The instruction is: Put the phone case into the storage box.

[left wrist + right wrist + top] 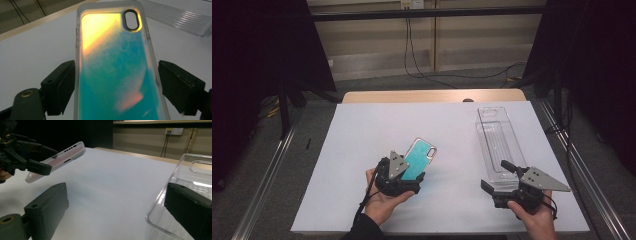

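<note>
Table [362,150]: white surface, bare around the items.
Clear plastic tray [497,142]: lies at the right, its near end between the spread jaws of the right gripper [507,182].
Phone case [419,157]: teal, lifted off the table and tilted, clamped in the left gripper [409,172].

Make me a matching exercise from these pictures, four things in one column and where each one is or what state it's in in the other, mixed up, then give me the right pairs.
Things:
1. iridescent teal phone case with clear rim
2. clear plastic packaging tray
3. left gripper
4. right gripper

States:
A. fingers spread wide, at the near end of the tray
B. lying flat on the white table sheet, on the right side
C. lifted off the table, tilted up
D. fingers on either side of the case

Pairs: 1-C, 2-B, 3-D, 4-A
</note>
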`<state>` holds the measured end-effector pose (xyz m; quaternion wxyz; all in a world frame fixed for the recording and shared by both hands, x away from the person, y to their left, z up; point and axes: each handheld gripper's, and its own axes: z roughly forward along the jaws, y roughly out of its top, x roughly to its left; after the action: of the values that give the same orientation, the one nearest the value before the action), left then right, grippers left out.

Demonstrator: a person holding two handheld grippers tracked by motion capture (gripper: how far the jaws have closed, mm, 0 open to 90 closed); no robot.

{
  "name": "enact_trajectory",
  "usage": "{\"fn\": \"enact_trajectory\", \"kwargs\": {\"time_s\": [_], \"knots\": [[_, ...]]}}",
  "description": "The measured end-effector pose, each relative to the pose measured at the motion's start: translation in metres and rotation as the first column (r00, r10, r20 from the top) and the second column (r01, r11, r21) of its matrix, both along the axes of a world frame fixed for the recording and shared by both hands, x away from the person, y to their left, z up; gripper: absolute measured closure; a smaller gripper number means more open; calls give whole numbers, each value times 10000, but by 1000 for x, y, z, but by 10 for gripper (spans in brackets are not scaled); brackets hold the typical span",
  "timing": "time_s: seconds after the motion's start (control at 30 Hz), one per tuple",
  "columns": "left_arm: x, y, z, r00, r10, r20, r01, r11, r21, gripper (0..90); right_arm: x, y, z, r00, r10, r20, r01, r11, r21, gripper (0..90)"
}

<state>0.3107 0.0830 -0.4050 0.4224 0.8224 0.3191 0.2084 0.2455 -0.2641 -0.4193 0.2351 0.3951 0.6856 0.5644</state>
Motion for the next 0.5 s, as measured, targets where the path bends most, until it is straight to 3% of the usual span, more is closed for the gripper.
{"fn": "enact_trajectory", "kwargs": {"time_s": [0.1, 0.23, 0.5], "knots": [[-2, -4, -1, 9998, -7, 201, 7, 10000, -3, 170, 2, 4, 1, 9999, 116, -43, -117, 9998, -130, 51], [-4, -5, -2, 9999, -45, 148, 44, 10000, 20, 170, 6, 8, 4, 9993, 340, -150, -341, 9994, -10, 67], [-3, -8, -5, 9999, -115, 101, 114, 9999, 96, 170, 18, 26, 7, 9914, 876, -977, -860, 9961, 196, 78]]}}
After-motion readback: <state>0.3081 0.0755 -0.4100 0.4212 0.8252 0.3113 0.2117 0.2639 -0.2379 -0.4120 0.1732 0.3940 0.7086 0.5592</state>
